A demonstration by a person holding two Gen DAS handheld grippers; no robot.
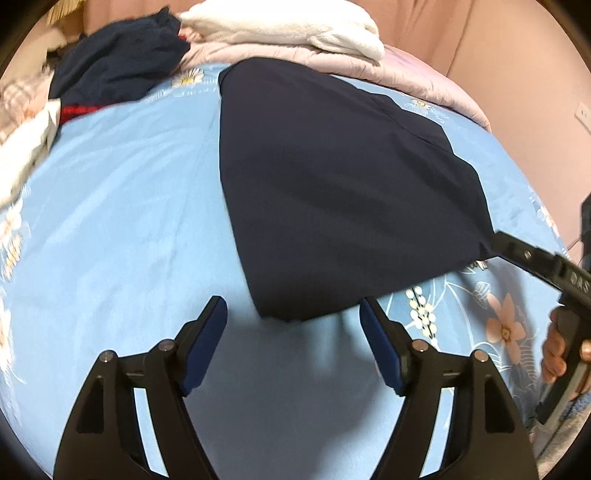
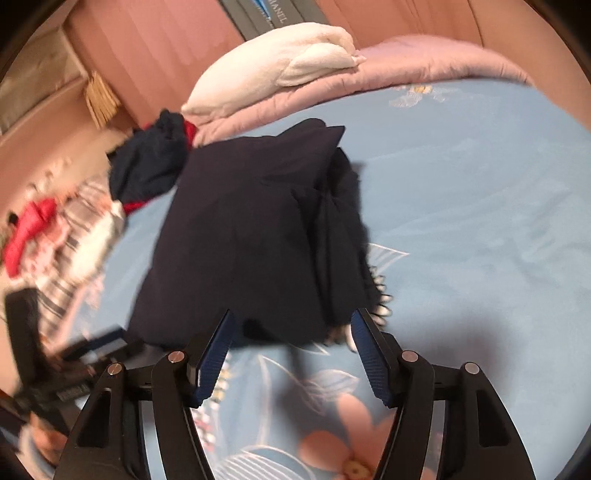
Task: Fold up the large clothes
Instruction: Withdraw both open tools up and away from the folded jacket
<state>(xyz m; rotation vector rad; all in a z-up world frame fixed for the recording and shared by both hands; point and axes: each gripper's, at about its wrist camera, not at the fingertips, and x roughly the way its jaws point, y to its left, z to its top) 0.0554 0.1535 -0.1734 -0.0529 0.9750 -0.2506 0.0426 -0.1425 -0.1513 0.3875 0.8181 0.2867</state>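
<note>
A large dark navy garment (image 1: 332, 192) lies folded flat on the light blue flowered bedsheet (image 1: 122, 206). My left gripper (image 1: 293, 314) is open and empty, just short of the garment's near corner. In the left wrist view my right gripper (image 1: 496, 240) reaches in from the right, touching the garment's right corner. In the right wrist view the right gripper (image 2: 291, 325) is open, its fingers either side of the near edge of the garment (image 2: 251, 240). The left gripper (image 2: 107, 343) shows blurred at the lower left.
A white fleece blanket (image 1: 295, 26) sits on a folded pink quilt (image 1: 332, 62) at the bed's far end. A navy and red garment (image 1: 114, 70) and a pile of striped, white and red clothes (image 2: 62, 236) lie at the left. Pink curtains hang behind.
</note>
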